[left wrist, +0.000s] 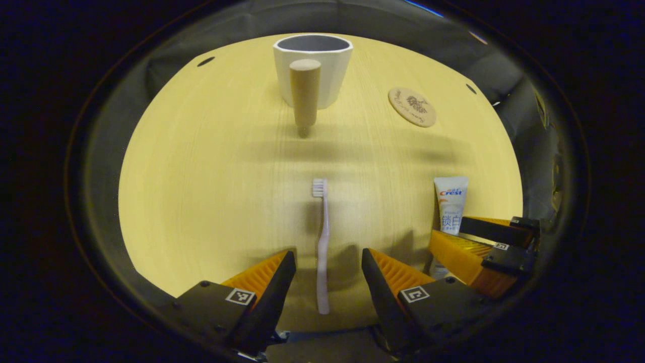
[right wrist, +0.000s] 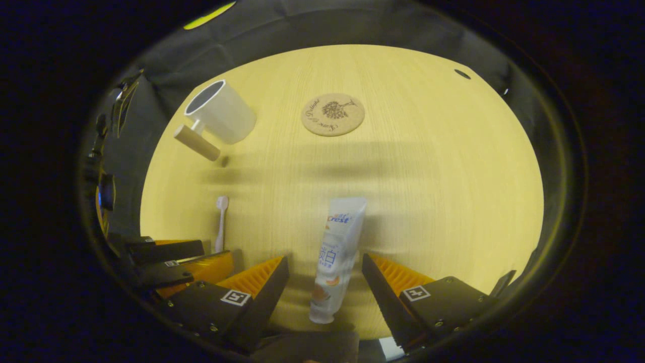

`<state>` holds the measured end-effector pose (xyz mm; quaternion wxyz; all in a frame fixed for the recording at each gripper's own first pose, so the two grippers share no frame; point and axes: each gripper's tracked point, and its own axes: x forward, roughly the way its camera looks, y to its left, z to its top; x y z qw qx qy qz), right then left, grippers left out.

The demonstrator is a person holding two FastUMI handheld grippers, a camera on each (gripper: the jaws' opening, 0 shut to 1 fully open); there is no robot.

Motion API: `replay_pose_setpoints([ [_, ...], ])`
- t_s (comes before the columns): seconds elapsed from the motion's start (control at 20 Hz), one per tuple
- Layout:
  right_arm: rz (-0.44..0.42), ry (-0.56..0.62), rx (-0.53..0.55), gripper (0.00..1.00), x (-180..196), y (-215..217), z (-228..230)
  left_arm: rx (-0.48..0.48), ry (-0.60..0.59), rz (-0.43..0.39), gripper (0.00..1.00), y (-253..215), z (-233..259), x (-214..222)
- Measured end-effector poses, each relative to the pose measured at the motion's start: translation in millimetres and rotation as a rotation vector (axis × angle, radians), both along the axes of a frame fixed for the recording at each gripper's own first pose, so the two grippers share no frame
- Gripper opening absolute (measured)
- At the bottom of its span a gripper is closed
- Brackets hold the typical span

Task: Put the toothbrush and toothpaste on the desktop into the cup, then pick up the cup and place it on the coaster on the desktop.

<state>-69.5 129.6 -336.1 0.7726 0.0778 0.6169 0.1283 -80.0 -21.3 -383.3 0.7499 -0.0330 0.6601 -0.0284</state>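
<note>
Toothbrush (left wrist: 322,247) pale pink, white bristles, flat on desktop (left wrist: 201,191).

Toothbrush (left wrist: 322,242) flat on desktop (left wrist: 201,176), toothpaste (left wrist: 450,201) to its right; cup (left wrist: 313,68) behind toothbrush, handle toward it; coaster (left wrist: 412,107) right of cup, behind toothpaste.

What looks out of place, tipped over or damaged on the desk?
Nothing stands out. The cup stands upright, the coaster lies flat and bare, and the toothbrush and toothpaste lie on the desk, each between open fingers.
</note>
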Motion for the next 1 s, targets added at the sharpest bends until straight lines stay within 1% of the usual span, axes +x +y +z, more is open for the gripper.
replay_pose_setpoints([
  [0.05, 0.002, 0.008, -0.004, 0.93, 0, 0, -4, 0.003, 0.008, 0.001, 0.96, 0, -2, -1],
  [0.1, 0.005, 0.019, -0.003, 0.94, -1, -1, -6, 0.003, 0.016, 0.004, 0.89, 0, -4, -2],
  [0.25, 0.005, 0.041, 0.005, 0.94, -2, 0, -11, 0.009, 0.032, 0.012, 0.89, 2, -10, -4],
  [0.3, 0.005, 0.036, 0.004, 0.94, 0, -1, -12, 0.015, 0.037, 0.017, 0.84, 3, -11, -5],
  [0.45, 0.012, 0.036, -0.014, 0.87, 0, -2, -14, 0.033, 0.040, 0.024, 0.78, 8, -14, -6],
  [0.5, 0.016, 0.035, -0.019, 0.87, -1, -4, -14, 0.040, 0.036, 0.023, 0.79, 10, -14, -4],
  [0.55, 0.018, 0.031, -0.028, 0.86, 1, -6, -16, 0.044, 0.033, 0.022, 0.72, 11, -14, -4],
  [0.6, 0.015, 0.033, -0.032, 0.77, 1, -7, -17, 0.049, 0.033, 0.022, 0.75, 13, -14, -3],
  [0.65, 0.018, 0.034, -0.034, 0.69, 0, -7, -16, 0.053, 0.031, 0.023, 0.67, 13, -15, -4],
  [0.7, 0.017, 0.028, -0.038, 0.71, 2, -8, -18, 0.064, 0.025, 0.018, 0.61, 16, -14, -3],
  [0.75, 0.007, 0.030, -0.041, 0.69, 2, -9, -18, 0.075, 0.022, 0.011, 0.54, 19, -13, -2],
  [0.8, 0.011, 0.034, -0.038, 0.53, 1, -10, -17, 0.079, 0.020, 0.011, 0.46, 19, -17, -4],
  [0.85, 0.020, 0.030, -0.035, 0.54, 2, -9, -18, 0.083, 0.014, 0.016, 0.39, 19, -15, -2],
  [0.9, 0.001, 0.024, -0.033, 0.52, 4, -9, -15, 0.081, 0.013, 0.010, 0.37, 20, -14, -2],
  [0.95, 0.020, 0.028, -0.034, 0.45, 0, -8, -19, 0.086, 0.000, 0.015, 0.24, 21, -18, -3],
  [1.0, 0.017, 0.004, -0.045, 0.44, 2, -10, -19, 0.085, 0.003, 0.029, 0.09, 20, -11, -2],
])
